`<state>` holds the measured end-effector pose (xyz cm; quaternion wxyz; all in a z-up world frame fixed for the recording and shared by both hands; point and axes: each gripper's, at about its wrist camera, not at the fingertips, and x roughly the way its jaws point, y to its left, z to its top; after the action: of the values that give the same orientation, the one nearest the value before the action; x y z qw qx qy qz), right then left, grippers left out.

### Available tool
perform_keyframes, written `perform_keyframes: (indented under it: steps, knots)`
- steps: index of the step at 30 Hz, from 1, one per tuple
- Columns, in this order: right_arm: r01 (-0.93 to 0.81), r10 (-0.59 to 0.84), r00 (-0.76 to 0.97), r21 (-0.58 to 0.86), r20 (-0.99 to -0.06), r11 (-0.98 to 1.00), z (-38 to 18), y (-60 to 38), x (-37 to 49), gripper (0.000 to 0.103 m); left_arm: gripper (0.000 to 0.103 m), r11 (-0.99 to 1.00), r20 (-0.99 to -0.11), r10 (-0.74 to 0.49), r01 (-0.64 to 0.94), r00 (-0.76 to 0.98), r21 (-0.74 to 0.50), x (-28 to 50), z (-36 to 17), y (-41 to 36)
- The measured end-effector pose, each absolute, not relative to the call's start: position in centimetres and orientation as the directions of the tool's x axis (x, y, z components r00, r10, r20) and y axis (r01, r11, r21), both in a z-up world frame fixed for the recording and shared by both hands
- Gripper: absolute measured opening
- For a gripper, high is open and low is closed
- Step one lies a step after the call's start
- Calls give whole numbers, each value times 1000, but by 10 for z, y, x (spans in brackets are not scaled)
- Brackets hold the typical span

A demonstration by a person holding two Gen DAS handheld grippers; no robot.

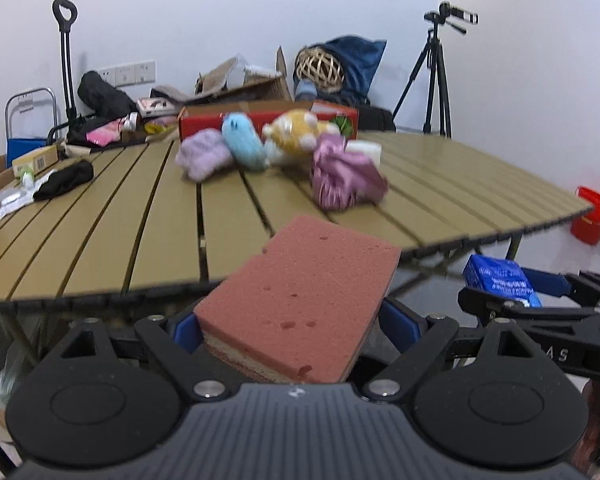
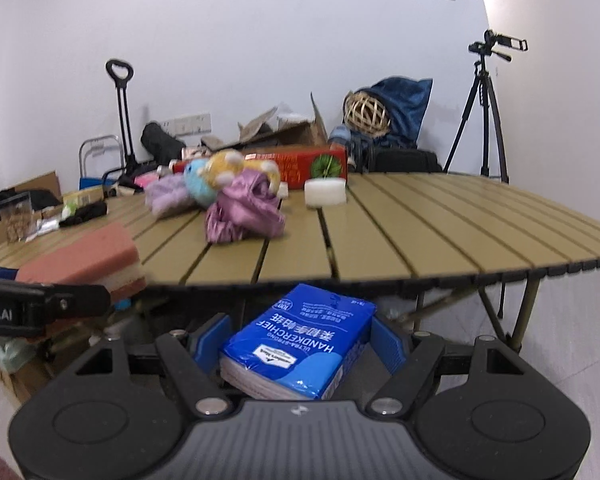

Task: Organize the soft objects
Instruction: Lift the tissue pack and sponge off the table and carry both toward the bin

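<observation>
- Left gripper (image 1: 296,324) clamps a pink sponge (image 1: 304,300) just before the table (image 1: 100,232) edge;
- right gripper (image 2: 300,344) clamps a blue tissue pack (image 2: 300,344) below that edge

Plush pile (image 1: 260,140) blurred; red bucket (image 1: 592,216) edge-cut.

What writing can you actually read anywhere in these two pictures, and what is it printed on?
"HANDKERCHIEF" and "ULTRA-STRONG", seen upside down, on the blue tissue pack in the right gripper.
"bot.AI", cut off at the picture's edge, on the left gripper's side.
"A S", part of a word, on the right gripper's side.
Chinese characters and small print on the tissue pack: too small to read.
Print on the red box: blurred.
</observation>
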<state>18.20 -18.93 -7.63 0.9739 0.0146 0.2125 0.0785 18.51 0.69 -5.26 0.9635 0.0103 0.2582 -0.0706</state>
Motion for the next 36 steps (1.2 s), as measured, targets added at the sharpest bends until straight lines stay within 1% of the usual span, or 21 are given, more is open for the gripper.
perform_keyframes:
  steps: [20,29,36]
  knots:
    - [-165,162,770,52,-617,985,-124,-178,155,75,90,996,-677,-38,85,735,37,154,-104,15]
    - [-141,140,722,54,-678,988,-138,-181,153,75,89,995,-780,15,65,625,71,153,-131,17]
    - [-102,112,706,56,-699,993,-145,-189,157,75,89,996,-831,36,48,555,76,155,-144,21]
